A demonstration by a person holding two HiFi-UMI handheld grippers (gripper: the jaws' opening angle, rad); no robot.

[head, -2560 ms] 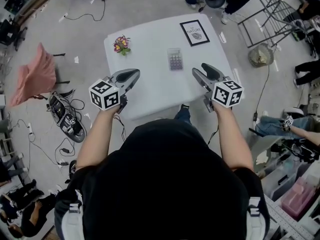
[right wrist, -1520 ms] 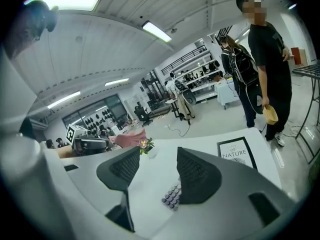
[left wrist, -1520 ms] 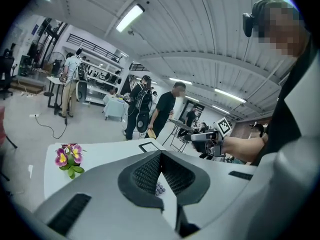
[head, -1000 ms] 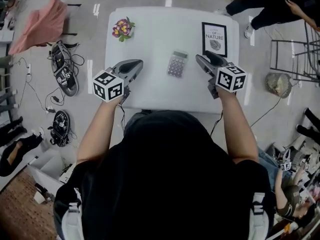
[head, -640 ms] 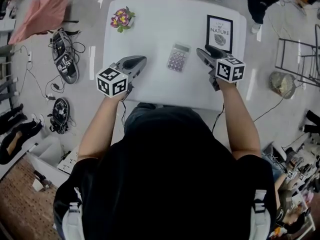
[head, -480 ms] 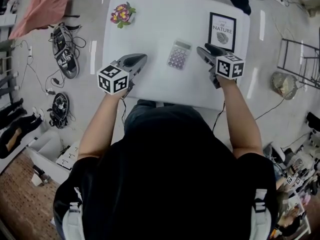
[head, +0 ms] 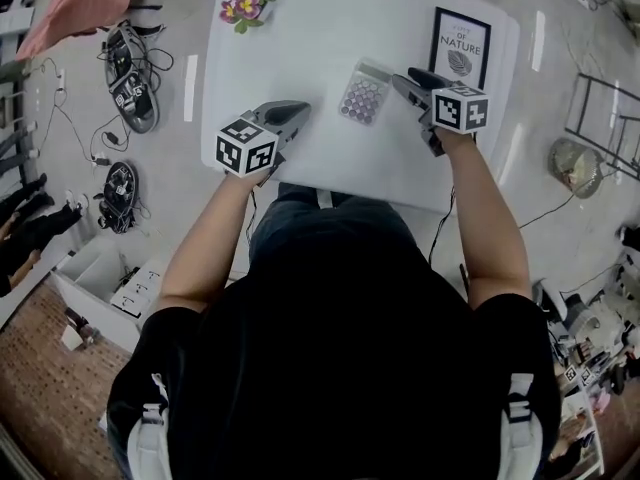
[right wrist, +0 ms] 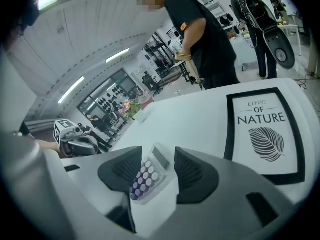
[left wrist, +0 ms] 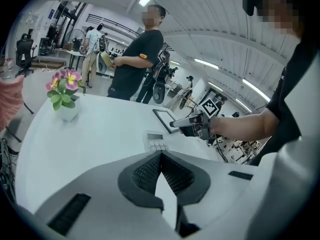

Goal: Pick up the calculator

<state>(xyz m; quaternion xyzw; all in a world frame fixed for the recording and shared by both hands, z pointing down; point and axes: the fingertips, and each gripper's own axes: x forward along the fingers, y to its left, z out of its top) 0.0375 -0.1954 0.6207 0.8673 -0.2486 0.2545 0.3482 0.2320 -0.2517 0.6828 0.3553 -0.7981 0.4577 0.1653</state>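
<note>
The calculator (head: pixel 363 93) lies flat on the white table (head: pixel 300 58), near its middle, with its pale purple keys facing up. The right gripper (head: pixel 408 78) sits just to the calculator's right. In the right gripper view its jaws stand apart with the calculator (right wrist: pixel 147 176) showing in the gap between them, and neither pad presses on it. The left gripper (head: pixel 295 113) hovers over the near left part of the table, apart from the calculator. In the left gripper view its jaws are together with nothing between them. A framed print (head: pixel 462 48) reading "NATURE" lies at the far right, and a small pot of flowers (head: pixel 243 3) stands at the far left corner.
</note>
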